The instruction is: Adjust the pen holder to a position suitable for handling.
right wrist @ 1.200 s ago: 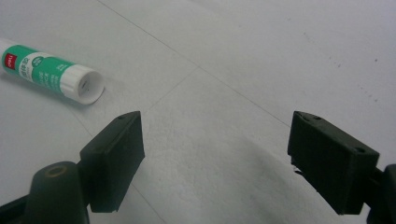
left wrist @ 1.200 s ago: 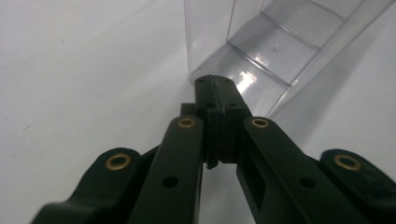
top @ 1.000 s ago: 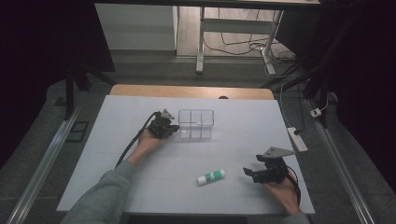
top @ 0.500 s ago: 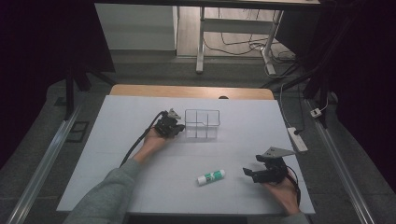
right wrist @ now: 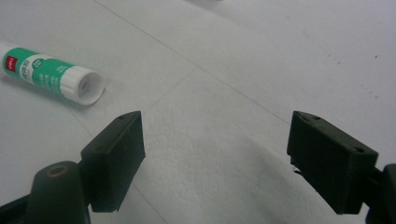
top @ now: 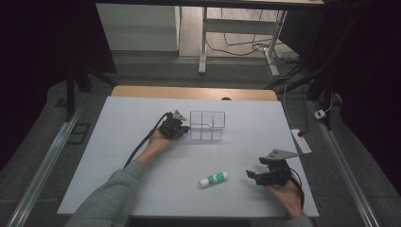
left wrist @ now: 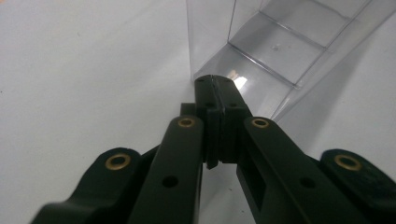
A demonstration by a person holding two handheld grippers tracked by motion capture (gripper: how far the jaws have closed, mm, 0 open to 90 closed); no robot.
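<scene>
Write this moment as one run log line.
left gripper: shut, at clear box | right gripper: open, empty | glue stick: lying on table

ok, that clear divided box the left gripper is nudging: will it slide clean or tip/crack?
Probably slides: the clear box sits flat and low on the smooth white table, so tipping seems unlikely. Thin transparent walls suggest it is light and may skid or rotate off the shut left gripper, which meets one corner. Thin plastic could flex or crack if squeezed.
</scene>
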